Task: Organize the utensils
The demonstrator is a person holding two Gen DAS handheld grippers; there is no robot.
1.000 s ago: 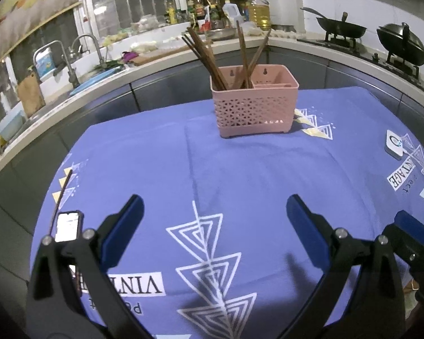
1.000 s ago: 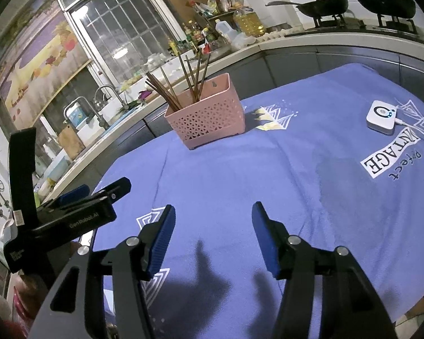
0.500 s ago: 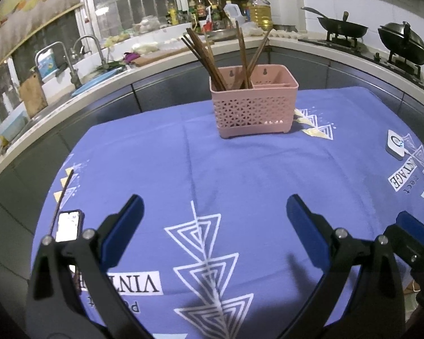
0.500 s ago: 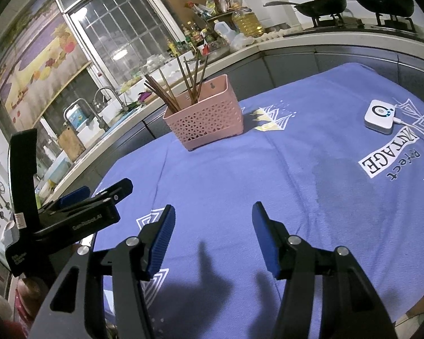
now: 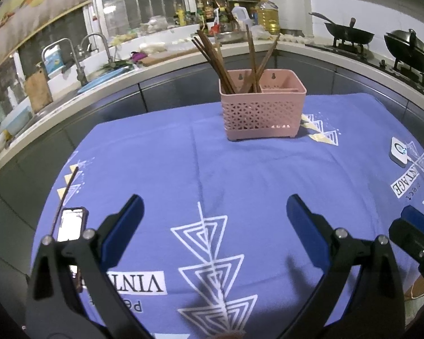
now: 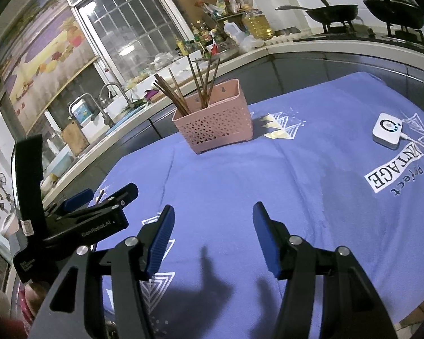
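Note:
A pink perforated utensil basket (image 5: 263, 114) (image 6: 216, 125) stands at the far side of the blue tablecloth, with several brown chopsticks (image 5: 226, 62) (image 6: 181, 93) leaning in its left compartment. One lone chopstick (image 5: 66, 195) lies on the cloth at the left edge, its tip just showing in the right wrist view (image 6: 99, 195). My left gripper (image 5: 214, 220) hovers open over the near cloth, nothing between its blue pads. My right gripper (image 6: 212, 226) is also open and empty, to the right of the left one, whose body (image 6: 79, 220) shows at the left of the right wrist view.
A phone (image 5: 70, 223) with a lit screen lies beside the lone chopstick. A small white device (image 6: 387, 131) (image 5: 400, 151) with a cable sits on the cloth at right. Behind the table runs a counter with sink taps (image 5: 79, 56), bottles and two woks (image 5: 410, 48).

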